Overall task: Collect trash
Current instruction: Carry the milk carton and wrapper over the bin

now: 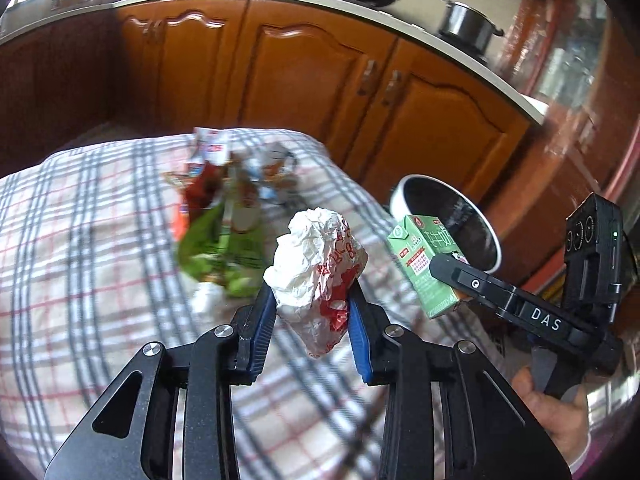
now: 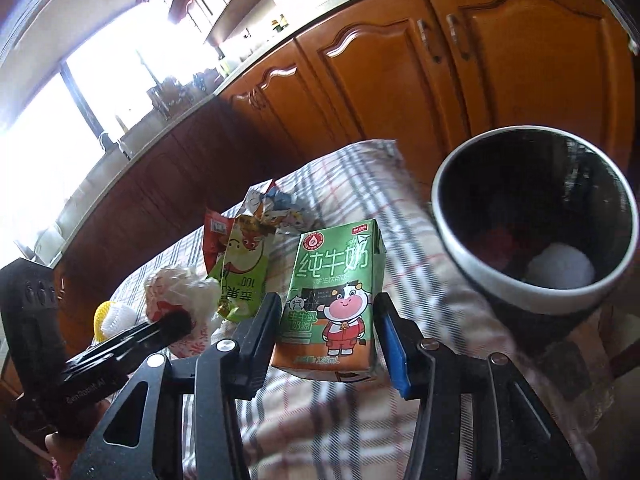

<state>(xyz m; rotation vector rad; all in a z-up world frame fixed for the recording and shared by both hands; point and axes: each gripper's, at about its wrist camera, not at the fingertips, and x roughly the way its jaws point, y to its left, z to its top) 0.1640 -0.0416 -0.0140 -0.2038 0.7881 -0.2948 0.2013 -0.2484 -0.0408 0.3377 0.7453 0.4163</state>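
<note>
Holding a crumpled paper wrapper [image 1: 316, 276], the left tongs [image 1: 314, 312] pinch it at its lower half, up above the checked table [image 1: 80, 240]. The right tongs [image 2: 326, 320] squeeze a small green milk carton [image 2: 334, 300] by its two narrow sides, close to the dark bin [image 2: 532, 216] at the table's right edge.

The wrapper looks very light and soft, so I think it will squash and could slip if held loosely. The carton looks stiffer and probably empty; its flat sides seem the best place to grip.

More trash, a pile of snack bags [image 1: 224, 216], lies farther back on the table.

Only the right view looks down into the bin, where something white [image 2: 560, 270] already sits. The left view shows just the bin's rim, but also pots on the stove behind.
</note>
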